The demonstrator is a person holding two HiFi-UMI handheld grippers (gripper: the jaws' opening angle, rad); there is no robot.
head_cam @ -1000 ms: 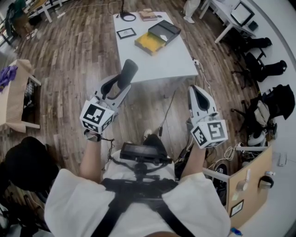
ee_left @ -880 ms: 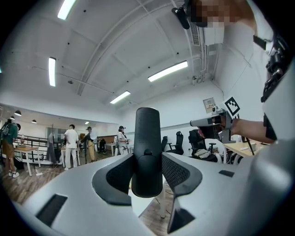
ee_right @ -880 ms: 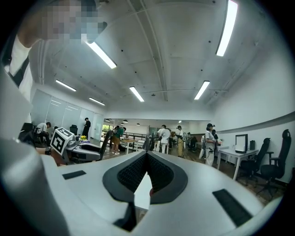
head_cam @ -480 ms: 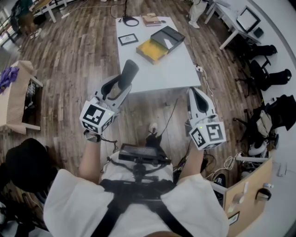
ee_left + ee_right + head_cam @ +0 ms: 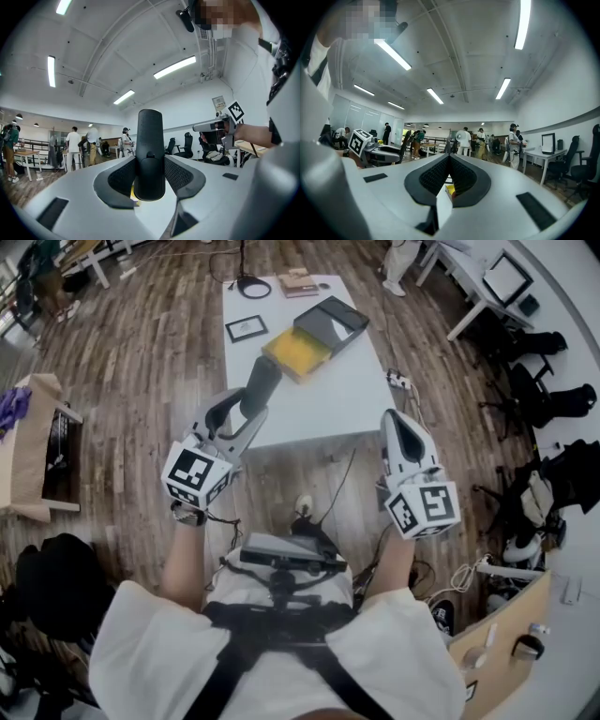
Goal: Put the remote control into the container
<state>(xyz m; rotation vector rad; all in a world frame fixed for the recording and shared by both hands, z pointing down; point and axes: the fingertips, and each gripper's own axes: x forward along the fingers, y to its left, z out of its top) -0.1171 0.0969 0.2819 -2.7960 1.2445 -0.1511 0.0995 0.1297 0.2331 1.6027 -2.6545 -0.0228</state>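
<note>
Slippage is looking likely: fingers of the left gripper (image 5: pixel 246 416) are pinching only the lower end of the remote control (image 5: pixel 261 383), holding it short of the yellow container (image 5: pixel 298 351) at twelve o'clock on the worktop (image 5: pixel 319 399); fingers of the right gripper (image 5: pixel 401 427) are pressing together, empty.

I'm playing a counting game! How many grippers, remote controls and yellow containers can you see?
grippers: 2, the left gripper and the right gripper
remote control: 1
yellow container: 1
total: 4
</note>
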